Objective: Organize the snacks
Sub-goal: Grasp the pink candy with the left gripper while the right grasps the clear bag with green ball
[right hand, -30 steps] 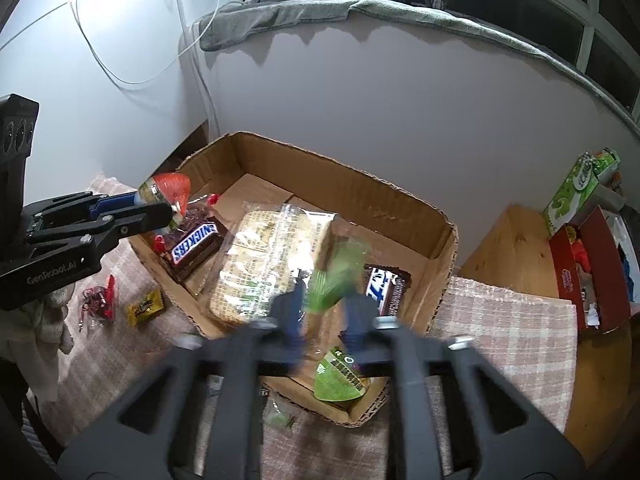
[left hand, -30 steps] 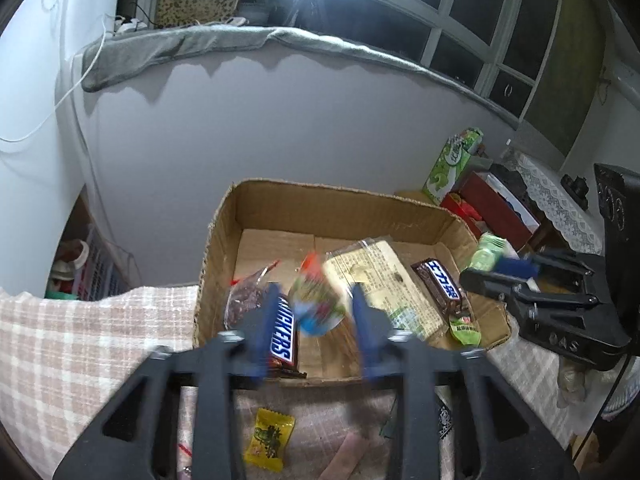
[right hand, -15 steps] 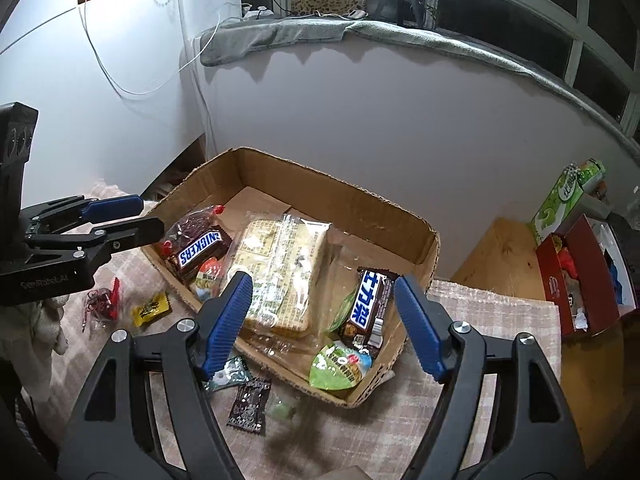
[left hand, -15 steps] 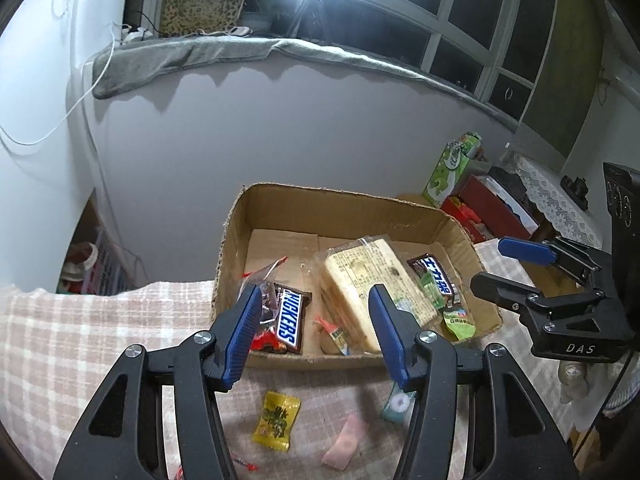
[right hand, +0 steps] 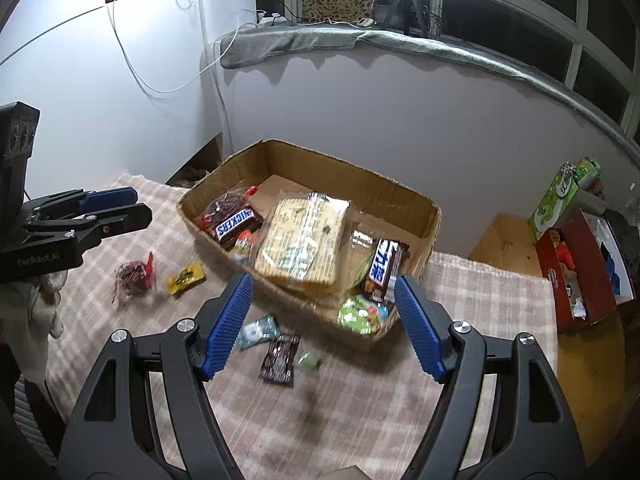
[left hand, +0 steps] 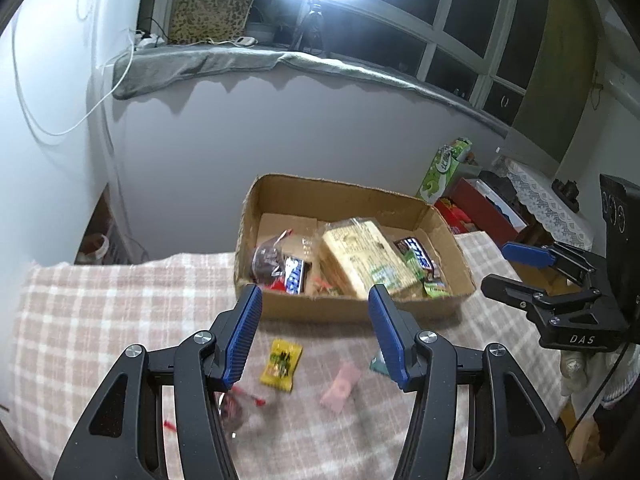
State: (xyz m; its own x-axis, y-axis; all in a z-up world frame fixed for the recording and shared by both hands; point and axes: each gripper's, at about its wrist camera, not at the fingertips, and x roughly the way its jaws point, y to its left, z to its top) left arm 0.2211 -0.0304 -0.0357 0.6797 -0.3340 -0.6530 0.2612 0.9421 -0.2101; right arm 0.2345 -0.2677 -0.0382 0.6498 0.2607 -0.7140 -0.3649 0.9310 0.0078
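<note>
Your checked tablecloth (left hand: 100, 320) covers the table, and on it the cardboard box (left hand: 352, 312) sits toward the wall, open at the top. Inside lies the big clear-wrapped cracker pack (right hand: 304, 248) in the middle, a Snickers bar (right hand: 234, 224) on its left beside a dark red-tipped bag (left hand: 266, 258), and a second Snickers bar (right hand: 382, 266) on the right above a green packet (right hand: 360, 314).

Your left gripper (left hand: 314, 336) hangs in front of the box with its jaws wide apart and nothing between them; your right gripper (right hand: 322, 324) hangs at the box's near corner, jaws likewise spread and empty.

Only your left wrist view shows the pink wrapped sweet (left hand: 340, 388) on the cloth. Only your right wrist view shows the black sachet (right hand: 280, 358), the small green candy (right hand: 310, 360) just beside it, and the whole of the teal packet (right hand: 258, 330), which your left gripper's right finger half hides in the other view. Both show the yellow candy packet (left hand: 282, 364) and the red-tied mesh bundle (right hand: 134, 274).

Off the table to the right stand a green tissue box (right hand: 560, 196) and a red box (right hand: 580, 268).
</note>
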